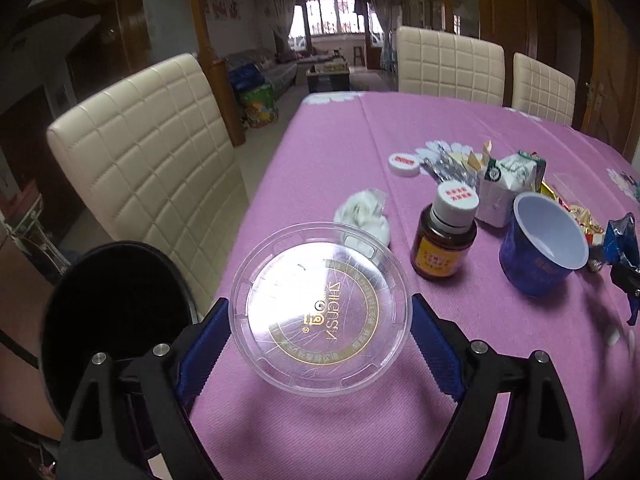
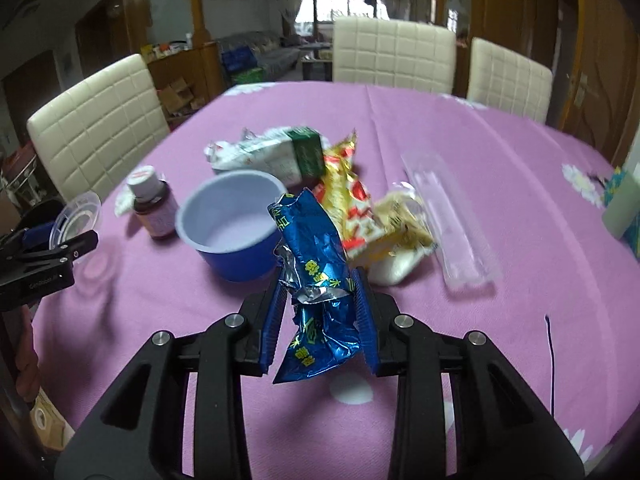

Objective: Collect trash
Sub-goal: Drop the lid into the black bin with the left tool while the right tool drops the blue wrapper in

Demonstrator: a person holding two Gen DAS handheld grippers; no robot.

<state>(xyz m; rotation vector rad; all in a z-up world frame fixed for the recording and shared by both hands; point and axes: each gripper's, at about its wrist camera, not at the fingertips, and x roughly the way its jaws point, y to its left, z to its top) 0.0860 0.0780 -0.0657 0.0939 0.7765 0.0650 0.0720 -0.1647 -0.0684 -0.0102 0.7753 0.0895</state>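
The left tool (image 1: 320, 320), jaws wide, clamped a clear lid (image 1: 320, 308) beside the black bin (image 1: 116, 304); the right tool (image 2: 320, 320) pinched a blue wrapper (image 2: 316, 280) over the bench (image 2: 480, 140), which should be carried level to that bin.

This is a home, seen from its dining area. A dining table (image 1: 320, 152) under a pink flowered cloth serves as the landmark, with cream padded chairs (image 1: 148, 152) drawn up along its left side and far end. Beyond the table's far end the room opens into a living room with a sofa (image 1: 276, 66), a low coffee table (image 1: 328, 74) and a curtained window (image 1: 330, 16), while wooden posts (image 1: 208, 40) and a wooden door (image 1: 604, 80) stand off to the table's sides.
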